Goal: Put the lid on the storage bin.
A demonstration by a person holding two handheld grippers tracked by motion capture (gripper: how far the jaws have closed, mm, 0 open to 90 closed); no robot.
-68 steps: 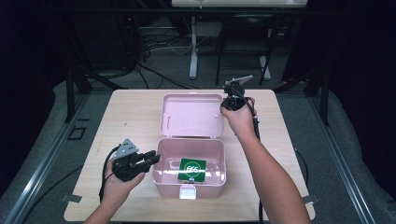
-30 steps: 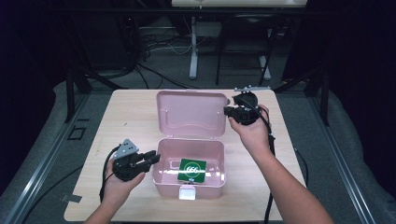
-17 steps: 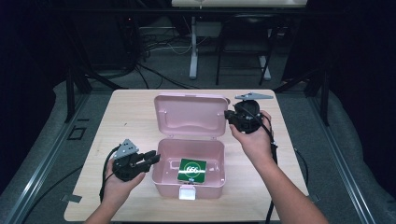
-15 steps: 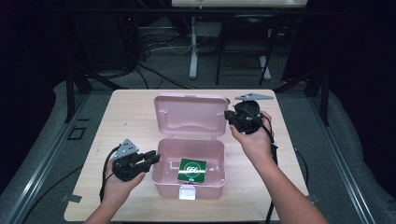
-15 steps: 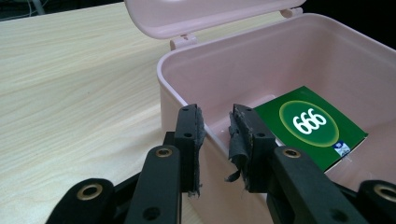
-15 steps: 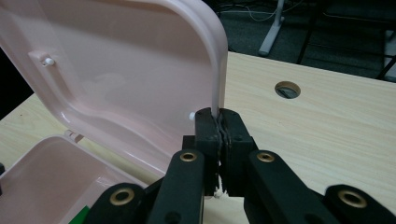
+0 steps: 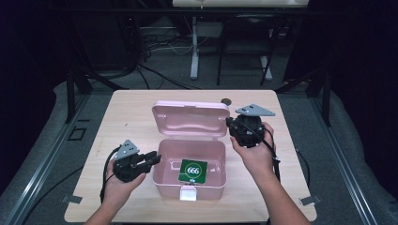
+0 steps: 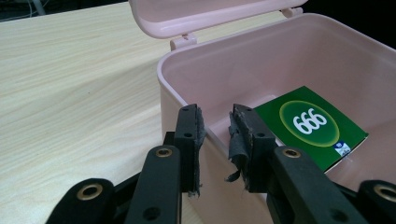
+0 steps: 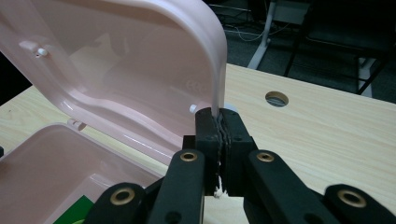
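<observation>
In the high view, a pink box (image 7: 190, 176) is being shown near the front middle of a pale wooden table (image 7: 126, 117), its lid (image 7: 190, 119) standing raised behind it. A green card (image 7: 193, 170) marked 666 is lying flat inside the box. The left gripper (image 7: 151, 158) is being held in a hand (image 7: 119, 180) just beside the box's left wall, and the right gripper (image 7: 231, 124) is being held by the other hand (image 7: 256, 152) at the lid's right edge. A round hole (image 7: 226, 101) is being seen in the table behind the lid.

In the left gripper view, the left gripper (image 8: 215, 135) is being held with its jaws released, one on each side of the box (image 8: 280, 60) wall at a near corner, the rim passing through the gap. Whether the pads (image 8: 239, 140) are touching the wall cannot be told. The green card (image 8: 310, 126) is resting on the box floor beyond.

In the right gripper view, the right gripper (image 9: 220, 123) is being kept clenched on the thin edge of the lid (image 9: 121, 70), which is being held tilted over the box (image 9: 56, 163). The table hole (image 9: 276, 98) is lying beyond.
</observation>
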